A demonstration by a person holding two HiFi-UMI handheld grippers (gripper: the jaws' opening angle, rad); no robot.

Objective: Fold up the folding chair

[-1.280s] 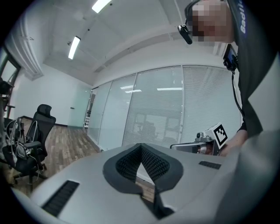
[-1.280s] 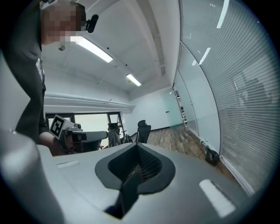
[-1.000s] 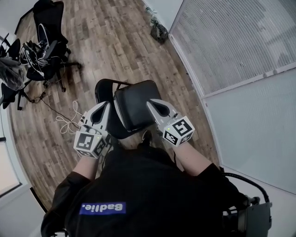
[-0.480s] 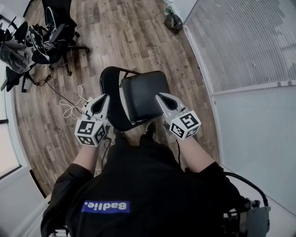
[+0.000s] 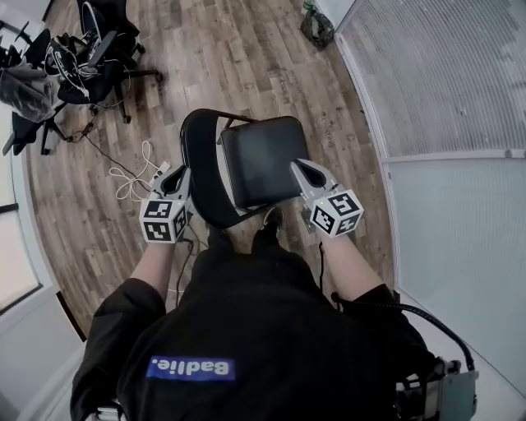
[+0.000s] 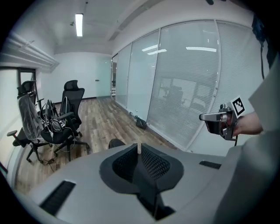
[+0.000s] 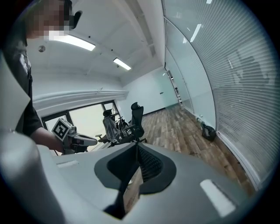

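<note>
A black folding chair stands open on the wood floor just in front of me, with its padded seat (image 5: 259, 160) facing up and its curved backrest (image 5: 197, 156) on the left. My left gripper (image 5: 177, 177) hangs shut beside the backrest's left edge, holding nothing. My right gripper (image 5: 297, 167) hovers at the seat's right front corner; its jaws meet at the tips and are just starting to open, with nothing between them. In the left gripper view the shut jaws (image 6: 139, 146) point over the room, and a bit of the chair (image 6: 116, 143) shows past them. The right gripper view shows its jaws (image 7: 136, 146) empty.
Black office chairs (image 5: 74, 74) draped with cables stand at the far left. A white cable (image 5: 136, 177) lies on the floor near the left gripper. A glass wall with blinds (image 5: 444, 74) runs along the right, with a dark bag (image 5: 316, 25) at its foot.
Both grippers have dropped lower and closer to the chair's sides. The left one has tipped further down. The chair has not moved.
</note>
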